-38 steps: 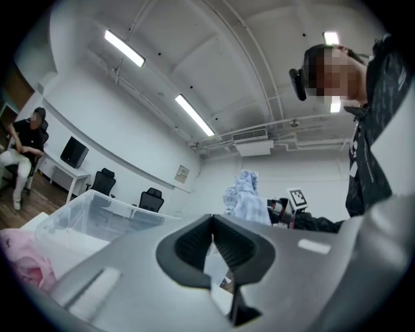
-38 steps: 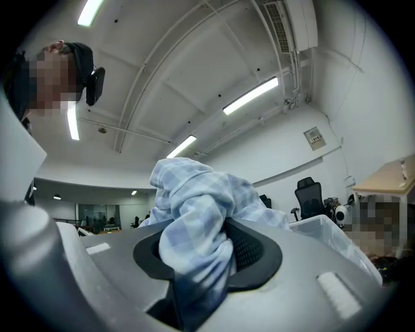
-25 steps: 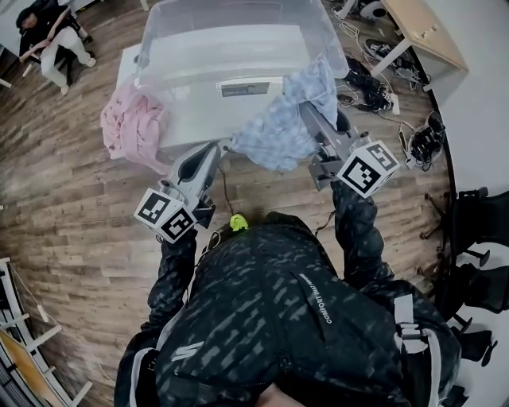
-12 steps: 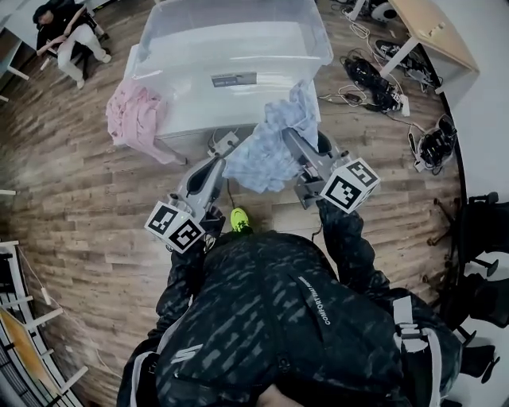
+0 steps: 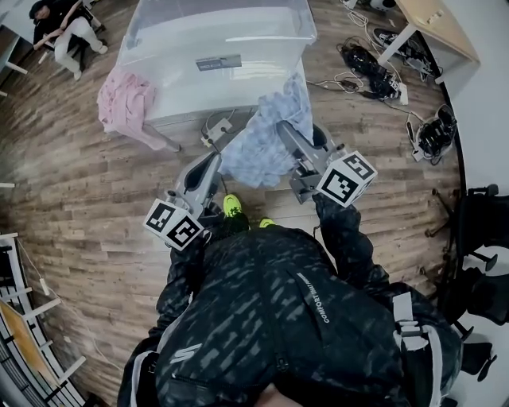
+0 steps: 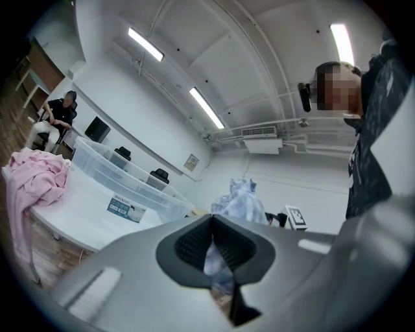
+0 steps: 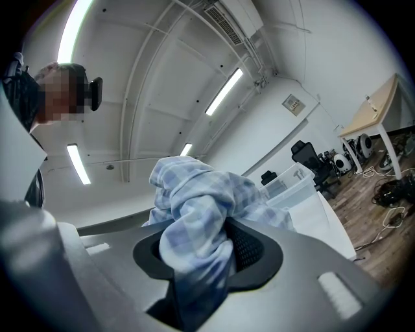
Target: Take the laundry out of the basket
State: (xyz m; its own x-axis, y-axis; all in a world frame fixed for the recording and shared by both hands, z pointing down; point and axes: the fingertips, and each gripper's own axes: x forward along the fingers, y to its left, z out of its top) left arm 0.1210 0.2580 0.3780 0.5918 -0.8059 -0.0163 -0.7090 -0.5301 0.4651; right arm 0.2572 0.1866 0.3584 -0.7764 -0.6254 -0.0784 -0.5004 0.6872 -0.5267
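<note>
A blue plaid cloth [image 5: 258, 147] hangs in the air between my two grippers, just in front of the white table [image 5: 199, 107]. My right gripper [image 5: 280, 127] is shut on a thick bunch of it [image 7: 194, 201], which spills over the pads. At the cloth's lower left edge my left gripper [image 5: 213, 157] is shut, with a thin strip of the fabric pinched between its pads [image 6: 211, 249]. The clear plastic basket [image 5: 215, 32] stands on the table behind and looks empty. A pink garment [image 5: 123, 99] lies draped over the table's left corner.
Cables and power strips [image 5: 366, 63] lie on the wooden floor to the right of the table. A wooden desk [image 5: 437, 28] stands at the far right. A person sits on a chair [image 5: 56, 20] at the far left. My green shoes [image 5: 231, 207] are below the cloth.
Both grippers have drawn back from the basket toward my body and a little lower, taking the blue cloth with them. It has come away from the basket's corner.
</note>
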